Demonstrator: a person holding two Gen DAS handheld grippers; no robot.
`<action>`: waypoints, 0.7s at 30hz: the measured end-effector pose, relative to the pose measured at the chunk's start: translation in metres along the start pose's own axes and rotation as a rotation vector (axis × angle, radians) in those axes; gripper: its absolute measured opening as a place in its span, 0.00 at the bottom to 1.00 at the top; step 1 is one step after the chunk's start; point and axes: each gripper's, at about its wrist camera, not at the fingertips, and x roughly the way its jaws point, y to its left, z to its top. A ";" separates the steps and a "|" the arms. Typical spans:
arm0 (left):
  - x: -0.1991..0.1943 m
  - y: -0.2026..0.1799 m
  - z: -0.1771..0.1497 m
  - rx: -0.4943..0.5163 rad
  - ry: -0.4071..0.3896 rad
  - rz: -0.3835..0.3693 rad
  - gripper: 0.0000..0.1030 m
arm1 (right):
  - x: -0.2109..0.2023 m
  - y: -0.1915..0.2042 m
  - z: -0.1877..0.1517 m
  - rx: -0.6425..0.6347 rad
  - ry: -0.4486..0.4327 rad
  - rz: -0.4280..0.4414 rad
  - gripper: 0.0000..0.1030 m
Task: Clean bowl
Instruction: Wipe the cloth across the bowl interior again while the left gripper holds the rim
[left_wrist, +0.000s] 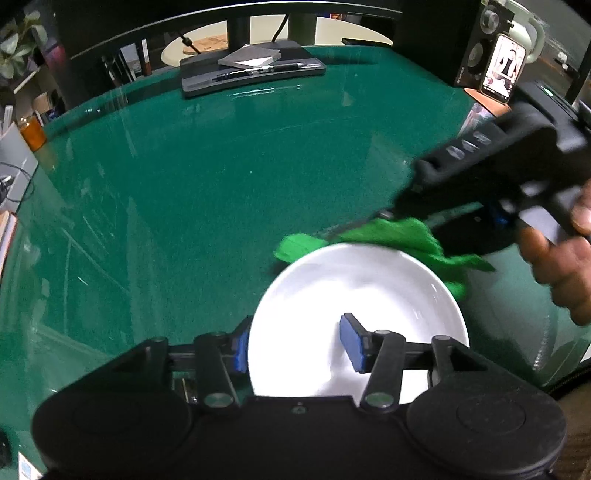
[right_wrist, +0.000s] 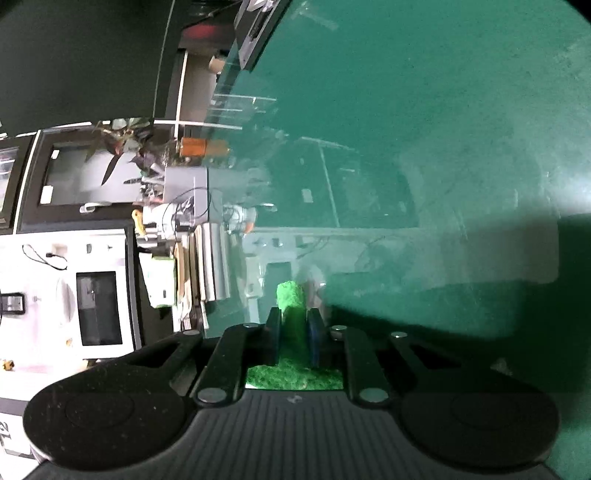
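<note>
Left wrist view, left tool (left_wrist: 295, 341) straddling bowl (left_wrist: 354, 295) rim, perhaps gripping, right tool (right_wrist: 293, 325) pinching green cloth (right_wrist: 291, 295) at far rim

Wrist views close over green table (left_wrist: 184, 166); shared: green cloth (left_wrist: 391, 236).

The white bowl (left_wrist: 354, 295) sits upright on the green table, its inside bare. A bright green cloth (left_wrist: 388, 240) drapes over its far rim.
</note>
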 end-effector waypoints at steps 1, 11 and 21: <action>0.000 -0.001 0.000 0.004 0.000 0.000 0.51 | -0.006 -0.003 -0.004 0.009 0.000 0.001 0.15; 0.002 -0.002 0.002 0.025 0.001 -0.007 0.51 | 0.003 0.004 0.000 -0.020 0.003 -0.014 0.16; 0.004 -0.003 0.001 0.035 0.007 -0.028 0.56 | -0.007 0.000 -0.002 -0.018 0.011 -0.018 0.16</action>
